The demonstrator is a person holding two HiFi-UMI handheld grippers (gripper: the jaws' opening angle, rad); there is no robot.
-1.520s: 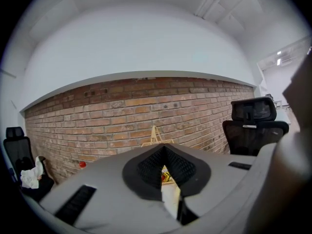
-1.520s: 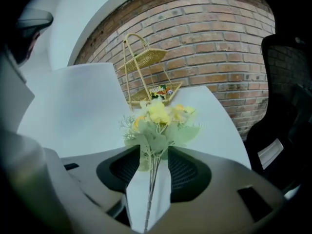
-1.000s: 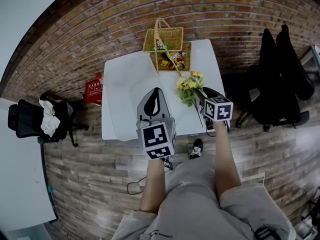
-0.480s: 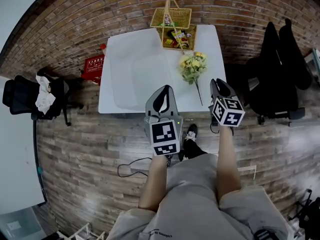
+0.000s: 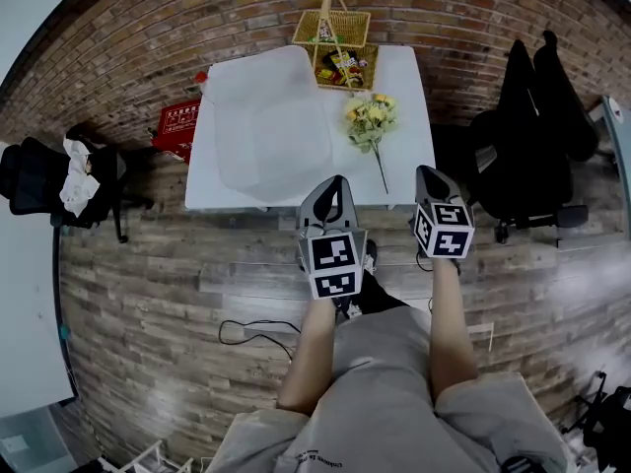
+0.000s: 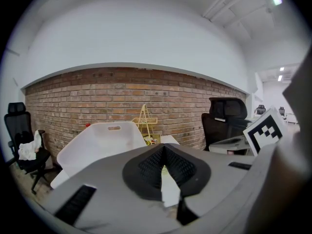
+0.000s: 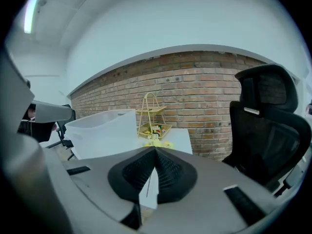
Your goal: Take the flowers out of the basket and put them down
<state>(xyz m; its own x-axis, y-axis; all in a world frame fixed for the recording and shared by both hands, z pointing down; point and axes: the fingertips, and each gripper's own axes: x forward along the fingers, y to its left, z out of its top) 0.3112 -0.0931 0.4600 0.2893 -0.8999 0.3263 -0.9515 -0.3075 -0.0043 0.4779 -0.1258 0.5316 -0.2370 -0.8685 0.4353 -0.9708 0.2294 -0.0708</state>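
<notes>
The yellow flower bunch [image 5: 370, 122] lies on the white table [image 5: 209, 183], stem pointing at the near edge, blooms toward the wicker basket [image 5: 337, 39] at the far edge. Snack packets fill the basket's lower tray. Both grippers hover over the wooden floor, short of the table. My left gripper [image 5: 334, 183] is shut and empty. My right gripper [image 5: 426, 173] is shut and empty, just beyond the stem's end. In the right gripper view the flowers [image 7: 156, 141] and basket [image 7: 152, 115] show past the shut jaws [image 7: 155, 151]. The left gripper view has the basket [image 6: 145, 126] beyond its jaws [image 6: 163, 150].
A large white plastic bin [image 5: 268, 116] covers the table's middle and left. A black office chair with dark jackets [image 5: 537, 136] stands right of the table. Another chair holding white cloth [image 5: 61, 177] is at the left. A red box [image 5: 175, 128] and a floor cable [image 5: 251, 329] are nearby.
Both grippers have drawn back from the table over the floor as the person stepped away. The right gripper has left the stem; the flowers stay lying on the table.
</notes>
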